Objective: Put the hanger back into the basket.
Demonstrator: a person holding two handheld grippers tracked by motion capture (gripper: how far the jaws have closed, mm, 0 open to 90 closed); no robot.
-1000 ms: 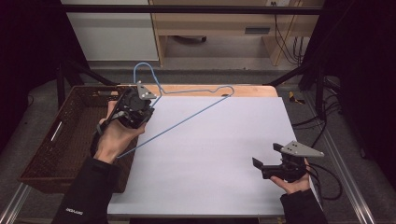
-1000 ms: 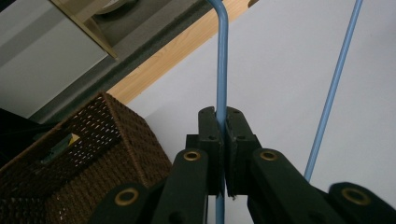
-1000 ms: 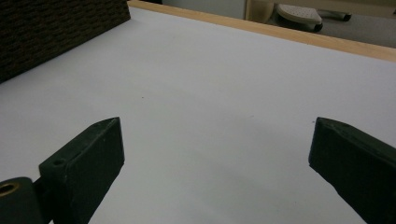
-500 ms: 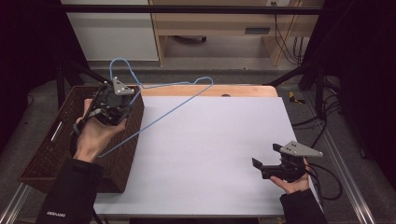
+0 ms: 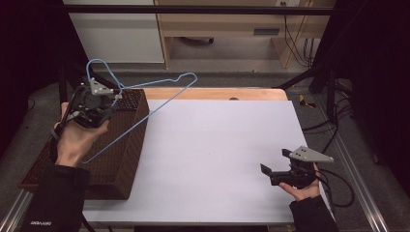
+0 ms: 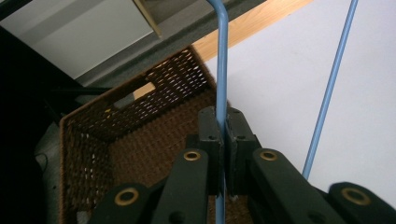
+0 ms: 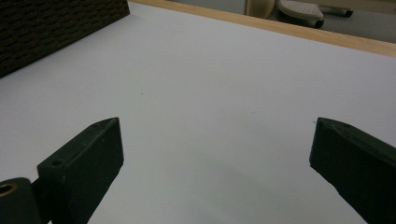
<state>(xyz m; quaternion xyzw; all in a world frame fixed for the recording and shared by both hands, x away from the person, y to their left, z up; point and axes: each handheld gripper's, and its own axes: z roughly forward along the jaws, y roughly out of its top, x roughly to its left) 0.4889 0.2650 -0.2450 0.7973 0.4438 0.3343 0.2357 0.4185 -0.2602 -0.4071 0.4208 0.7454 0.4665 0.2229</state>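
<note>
A blue wire hanger (image 5: 164, 104) hangs in the air over the table's left side, its hook up and to the left. My left gripper (image 5: 112, 99) is shut on its wire above the brown wicker basket (image 5: 123, 159). In the left gripper view the jaws (image 6: 222, 135) pinch the hanger's upright wire (image 6: 222, 60), with the basket's inside (image 6: 154, 93) below. A second wire of the hanger slants down on the right. My right gripper (image 5: 275, 162) is open just above the white table top (image 5: 212, 140) at the front right. Nothing lies between its fingers (image 7: 217, 149).
The basket stands at the table's left edge, and its dark side wall (image 7: 56, 28) shows in the right gripper view. A wooden strip (image 5: 217, 93) borders the table's far edge. Black frame posts and cables stand to the right.
My left gripper has carried the hanger leftward, from over the white table top to above the basket. The right gripper has stayed where it was, still open.
</note>
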